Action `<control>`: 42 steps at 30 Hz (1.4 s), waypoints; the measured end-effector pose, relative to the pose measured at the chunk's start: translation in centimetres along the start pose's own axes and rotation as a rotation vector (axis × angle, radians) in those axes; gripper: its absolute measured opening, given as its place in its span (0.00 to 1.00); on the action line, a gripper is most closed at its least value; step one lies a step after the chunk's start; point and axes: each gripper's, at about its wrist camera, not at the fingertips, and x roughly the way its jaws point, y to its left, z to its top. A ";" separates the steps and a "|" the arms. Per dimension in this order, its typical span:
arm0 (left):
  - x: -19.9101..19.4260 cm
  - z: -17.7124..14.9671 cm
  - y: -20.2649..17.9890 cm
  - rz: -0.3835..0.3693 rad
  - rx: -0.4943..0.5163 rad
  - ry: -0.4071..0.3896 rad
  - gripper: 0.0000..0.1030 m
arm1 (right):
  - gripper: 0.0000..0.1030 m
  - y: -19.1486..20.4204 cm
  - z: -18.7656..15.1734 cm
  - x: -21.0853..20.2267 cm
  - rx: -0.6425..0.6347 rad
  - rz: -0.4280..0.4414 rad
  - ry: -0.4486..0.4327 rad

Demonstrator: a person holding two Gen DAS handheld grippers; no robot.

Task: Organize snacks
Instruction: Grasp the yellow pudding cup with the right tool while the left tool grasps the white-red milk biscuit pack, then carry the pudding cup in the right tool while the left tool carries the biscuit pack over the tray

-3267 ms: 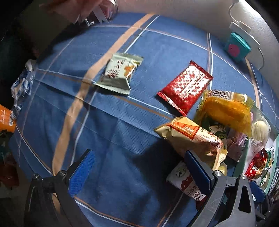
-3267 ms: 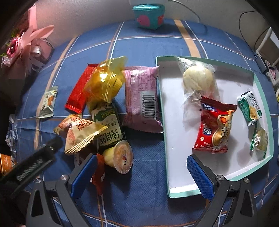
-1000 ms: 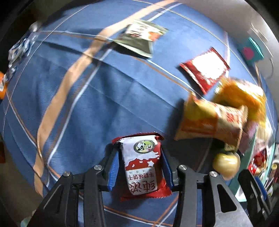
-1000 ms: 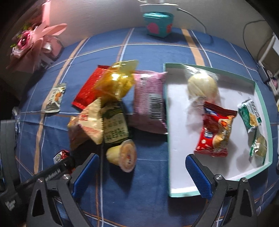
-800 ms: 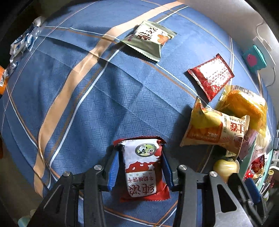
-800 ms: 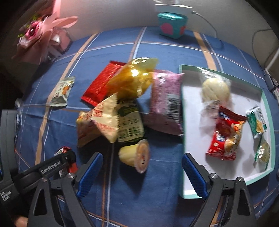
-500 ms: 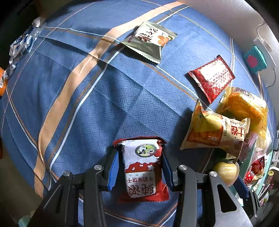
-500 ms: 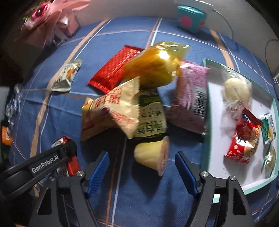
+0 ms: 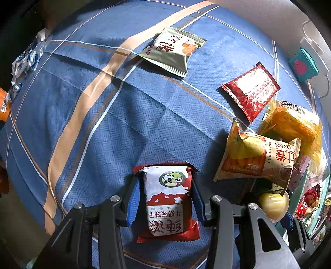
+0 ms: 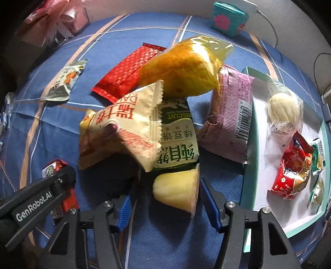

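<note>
1. A blue tablecloth [image 9: 128,124] with tan and white stripes covered the table, and every snack lay on it.
2. A teal-rimmed white tray [image 10: 251,132] sat at the right of the right wrist view. It held a pale bun in clear wrap [image 10: 283,107], a red packet [image 10: 291,167] and small green packets [image 10: 318,157].
3. A pile of snacks lay just left of the tray: an amber-wrapped cake [image 10: 186,68] on top, a pink packet [image 10: 229,118] touching the tray's rim, a cream and orange packet [image 10: 122,128] over a green biscuit packet [image 10: 175,142], and a flat red checked packet [image 10: 128,72] behind them.
4. A grey-green packet [image 9: 171,51] lay apart from the pile, toward the far left of the cloth.
5. The left gripper [image 9: 165,198] pointed down and was clamped on a red and white milk biscuit packet [image 9: 167,198], its blue pads pressing both long sides, with the packet lying on the cloth.
6. The right gripper [image 10: 165,198] was closing around a yellow jelly cup [image 10: 178,192] lying on its side at the near edge of the pile; the cup sat between the blue pads, which did not visibly press on it.
7. A teal box with a pink motif [image 10: 227,18] stood by the wall.
</note>
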 end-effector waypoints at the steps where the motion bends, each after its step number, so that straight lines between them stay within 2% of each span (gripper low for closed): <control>1: 0.0 0.0 -0.2 0.005 0.004 -0.003 0.45 | 0.60 -0.1 0.1 0.1 0.006 0.003 0.000; 6: 0.1 0.0 -1.0 0.027 0.018 -0.015 0.45 | 0.55 -0.6 0.5 0.3 0.023 0.011 -0.005; 11: -0.6 0.2 -1.0 0.004 0.011 -0.021 0.40 | 0.47 -1.6 0.5 0.1 0.025 0.021 -0.006; 19: -2.2 0.8 -0.9 -0.055 0.000 -0.042 0.40 | 0.46 -2.9 0.2 -0.3 0.048 0.062 0.000; 29: -5.2 1.7 -0.5 -0.101 -0.026 -0.098 0.39 | 0.39 -6.4 0.5 -1.8 0.080 0.120 0.000; 42: -9.3 1.7 0.5 -0.151 -0.038 -0.187 0.39 | 0.39 -9.9 0.7 -7.9 0.124 0.152 -0.110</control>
